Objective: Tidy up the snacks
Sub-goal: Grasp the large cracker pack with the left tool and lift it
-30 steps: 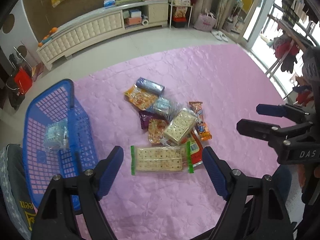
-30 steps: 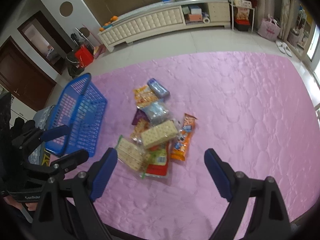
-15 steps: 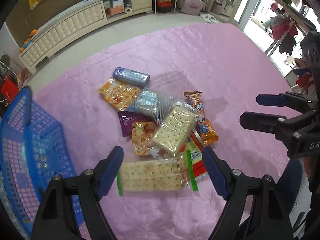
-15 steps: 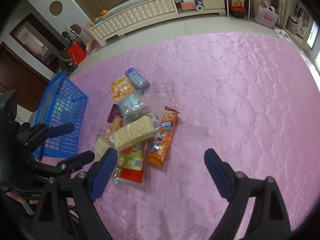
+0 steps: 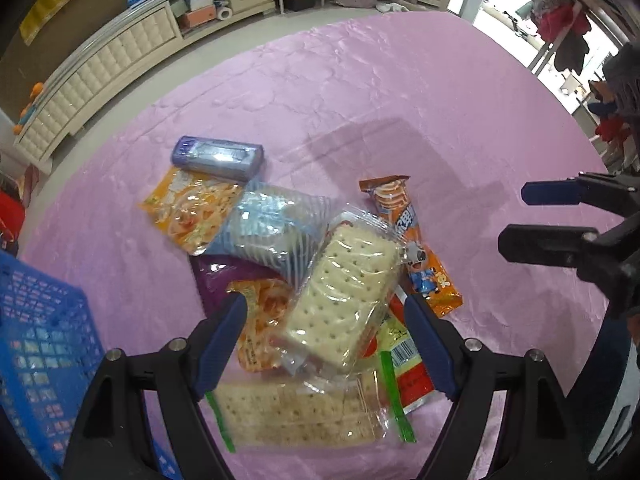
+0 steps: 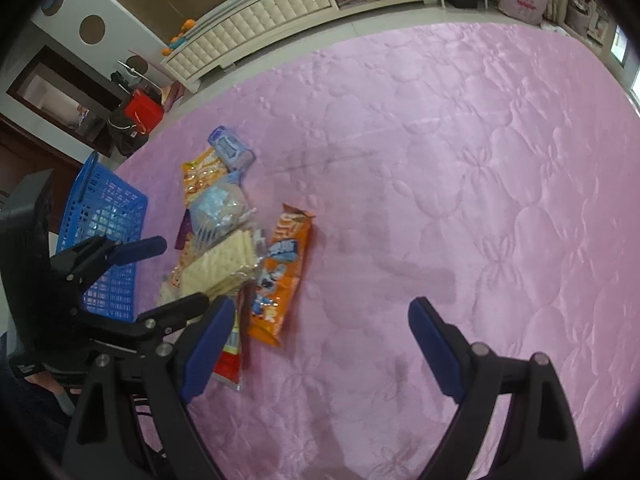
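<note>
A pile of snack packs lies on the pink quilt (image 5: 400,100). On top is a clear cracker pack (image 5: 344,292). An orange biscuit pack (image 5: 416,248) lies to its right and a long cracker pack with green ends (image 5: 300,416) below it. My left gripper (image 5: 326,320) hangs open just over the top cracker pack, a finger on each side, not touching it. My right gripper (image 6: 320,312) is open above bare quilt, right of the orange biscuit pack (image 6: 280,272). The blue basket (image 5: 40,340) stands left of the pile.
Further up the pile lie a purple-grey pack (image 5: 218,158), an orange pouch (image 5: 192,208) and a clear blue-striped bag (image 5: 272,228). A cream cabinet (image 6: 260,16) runs along the far wall. Pink quilt spreads wide to the right of the pile.
Both grippers have come down closer to the quilt. The left one shifted from beside the basket to over the pile's top cracker pack. Both stay equally wide.
</note>
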The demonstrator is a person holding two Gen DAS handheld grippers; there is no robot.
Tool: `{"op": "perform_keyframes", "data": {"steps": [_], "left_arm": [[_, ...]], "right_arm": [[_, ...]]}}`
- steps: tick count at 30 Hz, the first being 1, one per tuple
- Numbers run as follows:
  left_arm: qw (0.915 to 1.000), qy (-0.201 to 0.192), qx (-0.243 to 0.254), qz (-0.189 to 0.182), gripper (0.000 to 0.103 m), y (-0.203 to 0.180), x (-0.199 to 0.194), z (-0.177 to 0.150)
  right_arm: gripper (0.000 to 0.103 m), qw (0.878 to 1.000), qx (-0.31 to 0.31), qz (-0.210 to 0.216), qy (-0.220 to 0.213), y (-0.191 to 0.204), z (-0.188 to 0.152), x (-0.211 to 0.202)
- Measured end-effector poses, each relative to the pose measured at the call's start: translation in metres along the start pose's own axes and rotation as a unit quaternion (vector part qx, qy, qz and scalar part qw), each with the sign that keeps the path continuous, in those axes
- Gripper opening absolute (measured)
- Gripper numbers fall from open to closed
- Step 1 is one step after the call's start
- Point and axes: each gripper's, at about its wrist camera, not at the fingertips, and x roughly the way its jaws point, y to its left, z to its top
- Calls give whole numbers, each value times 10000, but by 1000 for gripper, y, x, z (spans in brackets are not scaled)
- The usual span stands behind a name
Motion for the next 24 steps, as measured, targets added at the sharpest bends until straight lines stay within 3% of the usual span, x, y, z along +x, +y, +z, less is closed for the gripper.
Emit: {"op": "perform_keyframes", "data": {"steps": [5,13,17,24], "left_arm": [[9998,188,118,-12,79,-6,18,4],[9995,224,-111,-209,78,-2,35,8],[9991,266,-143,-288,57,-1,37,7],[9997,16,-128,-199,48,-2,21,-3]], "right_arm": [[91,10000,2,-3,-22,-7,-2,-3],[91,10000,72,23,27,-17,-8,-5],[91,9999,121,39,36,-21,-10,-6],[91,9999,93,22,72,-18,-9,-7]]}}
